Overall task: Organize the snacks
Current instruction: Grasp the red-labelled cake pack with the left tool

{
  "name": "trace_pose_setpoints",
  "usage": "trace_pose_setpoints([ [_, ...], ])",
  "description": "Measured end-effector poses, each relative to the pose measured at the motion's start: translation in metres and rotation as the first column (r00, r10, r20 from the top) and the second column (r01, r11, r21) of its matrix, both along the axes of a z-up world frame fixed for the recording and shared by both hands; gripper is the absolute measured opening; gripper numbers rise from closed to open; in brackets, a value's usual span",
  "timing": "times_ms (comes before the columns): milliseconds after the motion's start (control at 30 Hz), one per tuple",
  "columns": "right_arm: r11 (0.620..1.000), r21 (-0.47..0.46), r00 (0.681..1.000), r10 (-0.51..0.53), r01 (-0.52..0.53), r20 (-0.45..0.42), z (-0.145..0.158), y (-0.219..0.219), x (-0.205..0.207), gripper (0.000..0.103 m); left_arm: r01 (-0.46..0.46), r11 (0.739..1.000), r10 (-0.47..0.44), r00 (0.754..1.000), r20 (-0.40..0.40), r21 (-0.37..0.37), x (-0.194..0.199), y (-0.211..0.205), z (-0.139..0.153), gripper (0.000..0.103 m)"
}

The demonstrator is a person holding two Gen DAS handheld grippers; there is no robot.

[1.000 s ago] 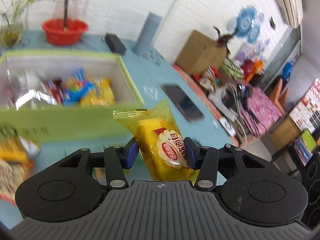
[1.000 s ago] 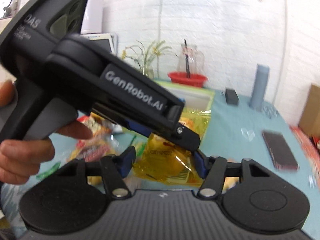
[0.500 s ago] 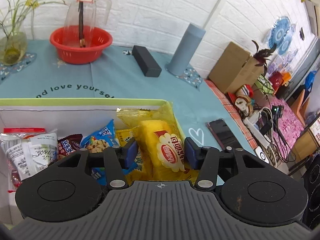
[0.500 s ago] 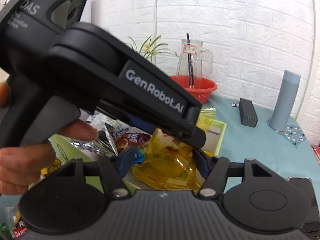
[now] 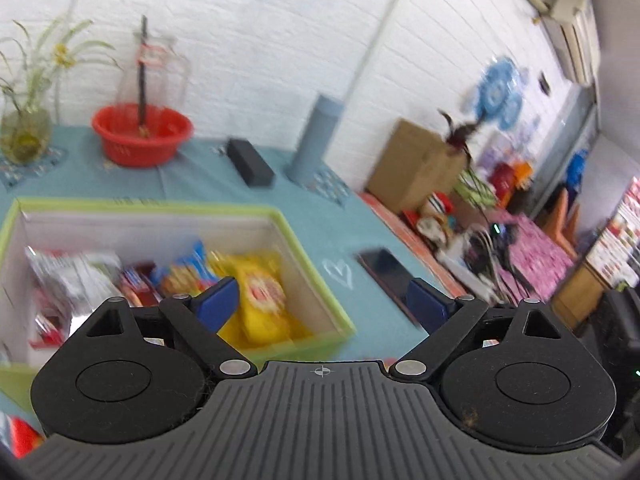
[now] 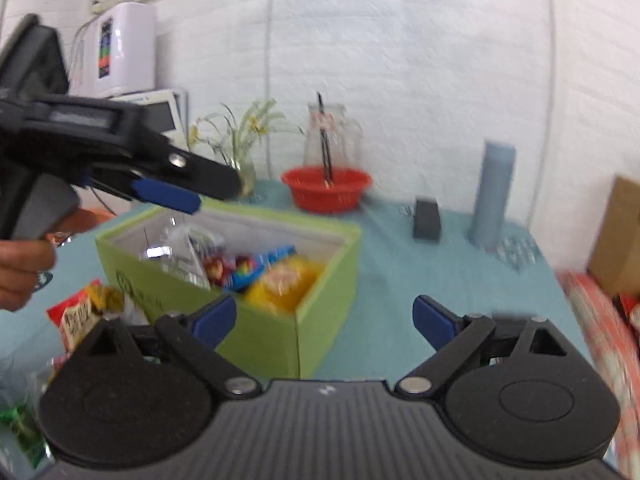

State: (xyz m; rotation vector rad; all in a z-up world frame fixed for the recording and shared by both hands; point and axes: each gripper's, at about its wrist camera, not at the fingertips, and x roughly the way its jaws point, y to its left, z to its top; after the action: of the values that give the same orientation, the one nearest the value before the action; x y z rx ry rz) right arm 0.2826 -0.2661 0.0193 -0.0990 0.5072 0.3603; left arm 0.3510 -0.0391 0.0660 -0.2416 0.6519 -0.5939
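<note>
A white-painted brick wall runs behind the teal tablecloth. An air conditioner hangs high on the right-hand wall, above blue paper fans. A cardboard box stands at the table's edge. A white appliance sits on the left. Daylight is bright and even.

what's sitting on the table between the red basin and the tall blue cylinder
A small black box lies between the red basin and the blue cylinder, clearest in the right wrist view.
</note>
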Motion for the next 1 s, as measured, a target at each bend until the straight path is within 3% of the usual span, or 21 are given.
trace_pose_setpoints([
  [100,0.999,0.029,0.996,-0.041,0.043,-0.079,-0.026,-0.015,-0.025,0.094,0.088,0.995,-0.085,0.994,-0.072,0.039,-0.012,-0.03,-0.025,0.074],
  [200,0.995,0.087,0.988,-0.04,0.053,-0.152,-0.046,-0.02,-0.044,0.094,0.178,0.981,-0.164,0.973,-0.164,0.072,-0.013,-0.065,-0.049,0.068],
  [300,0.991,0.119,0.984,-0.032,0.053,-0.176,-0.06,-0.018,-0.041,0.094,0.236,0.962,-0.204,0.956,-0.213,0.136,-0.004,-0.103,-0.065,0.064],
  [400,0.996,0.085,0.98,-0.006,0.023,-0.198,-0.062,-0.014,-0.025,0.094,0.265,0.945,-0.216,0.946,-0.243,0.192,0.011,-0.13,-0.074,0.063],
  [467,0.998,0.065,0.978,0.016,-0.003,-0.209,-0.065,-0.012,-0.013,0.093,0.3,0.935,-0.238,0.927,-0.291,0.191,0.022,-0.14,-0.082,0.062],
  [600,0.998,0.044,0.974,0.042,-0.034,-0.222,-0.067,-0.008,-0.006,0.1,0.301,0.943,-0.24,0.911,-0.335,0.144,0.02,-0.14,-0.087,0.058],
  [767,0.996,0.056,0.98,0.085,-0.076,-0.179,-0.06,-0.01,-0.041,0.1,0.35,0.93,-0.297,0.896,-0.33,0.114,-0.016,-0.136,-0.084,0.06],
  [867,0.997,0.029,0.982,0.081,-0.078,-0.169,-0.06,-0.006,-0.067,0.1,0.347,0.93,-0.296,0.904,-0.31,0.124,-0.044,-0.134,-0.085,0.06],
  [1000,0.995,0.038,0.98,0.101,-0.096,-0.169,-0.064,0.0,-0.105,0.101,0.323,0.943,-0.284,0.908,-0.309,0.083,-0.082,-0.12,-0.09,0.062],
])
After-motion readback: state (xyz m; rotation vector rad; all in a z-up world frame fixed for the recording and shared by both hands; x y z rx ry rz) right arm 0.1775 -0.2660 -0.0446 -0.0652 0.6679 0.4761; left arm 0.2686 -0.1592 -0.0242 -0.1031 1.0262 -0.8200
